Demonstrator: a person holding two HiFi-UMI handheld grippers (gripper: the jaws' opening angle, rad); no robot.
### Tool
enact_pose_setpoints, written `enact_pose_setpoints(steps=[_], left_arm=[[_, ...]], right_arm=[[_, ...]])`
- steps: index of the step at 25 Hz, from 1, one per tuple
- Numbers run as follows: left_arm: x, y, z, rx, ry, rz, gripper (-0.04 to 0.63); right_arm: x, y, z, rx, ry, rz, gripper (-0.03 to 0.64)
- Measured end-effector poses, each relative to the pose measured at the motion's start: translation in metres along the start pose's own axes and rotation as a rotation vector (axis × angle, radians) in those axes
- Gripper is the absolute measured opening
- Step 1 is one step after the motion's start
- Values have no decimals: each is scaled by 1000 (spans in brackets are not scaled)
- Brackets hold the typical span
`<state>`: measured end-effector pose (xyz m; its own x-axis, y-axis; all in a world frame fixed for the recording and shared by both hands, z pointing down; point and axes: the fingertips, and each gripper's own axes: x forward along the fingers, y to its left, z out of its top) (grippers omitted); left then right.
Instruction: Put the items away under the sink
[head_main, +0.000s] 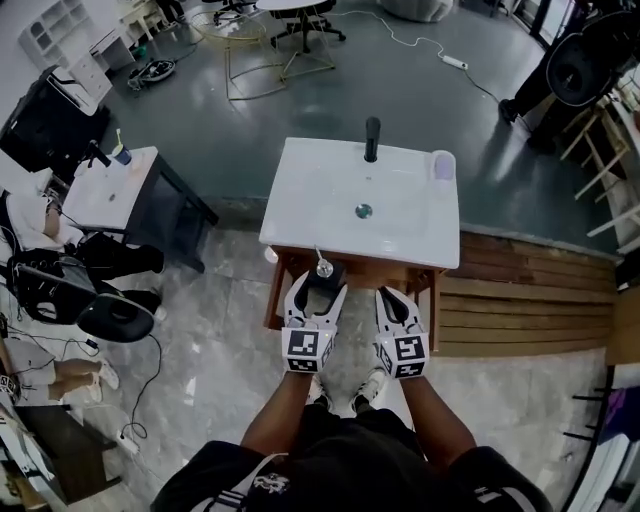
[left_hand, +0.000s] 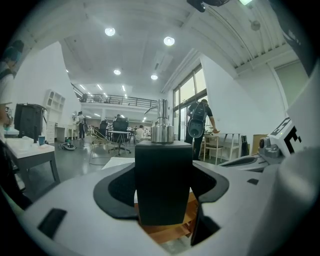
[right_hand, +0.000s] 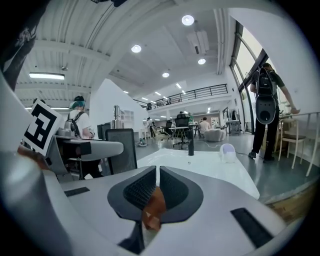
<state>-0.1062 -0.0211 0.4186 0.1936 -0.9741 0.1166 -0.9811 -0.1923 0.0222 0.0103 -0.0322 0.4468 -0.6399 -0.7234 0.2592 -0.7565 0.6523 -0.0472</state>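
My left gripper (head_main: 318, 287) is shut on a black rectangular bottle (left_hand: 163, 185) with a silver pump top (left_hand: 162, 127). It holds the bottle upright just in front of the wooden cabinet (head_main: 275, 292) under the white sink (head_main: 300, 200). In the head view the pump top (head_main: 323, 268) shows at the sink's front edge. My right gripper (head_main: 396, 296) sits beside it to the right, shut and holding nothing. In the right gripper view its pads (right_hand: 172, 187) meet, and beyond them lie the basin (right_hand: 200, 165) and a black faucet (right_hand: 190, 146).
A pale cup (head_main: 443, 165) stands on the sink's back right corner beside the faucet (head_main: 372, 139). A small white table (head_main: 105, 190) and a seated person are at the left. Wooden decking (head_main: 520, 300) lies to the right. A person with a backpack (right_hand: 265, 110) stands beyond.
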Motion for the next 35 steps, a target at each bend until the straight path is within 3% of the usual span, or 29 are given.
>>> enact_pose_setpoints(steps=[5,11,18,25,35], left_arm=[[-10,24,-35,-8,28,-1,311],[10,51,-91,6,2,28,310],[45,67,-199,-9,-52,74,310],[78,89,-314,1,-53,126,310],[123,112,-411,3,-153,168,310]], right_arm=[[17,19,-22,5,14,-12,25],[58,20,-69,-16,-3,-18,25],[109,3,-164,-49,-67,-10,25],[160,-11,-265,-51,-89,-8,25],[212,-27,-368,-67,-168,-52,25]])
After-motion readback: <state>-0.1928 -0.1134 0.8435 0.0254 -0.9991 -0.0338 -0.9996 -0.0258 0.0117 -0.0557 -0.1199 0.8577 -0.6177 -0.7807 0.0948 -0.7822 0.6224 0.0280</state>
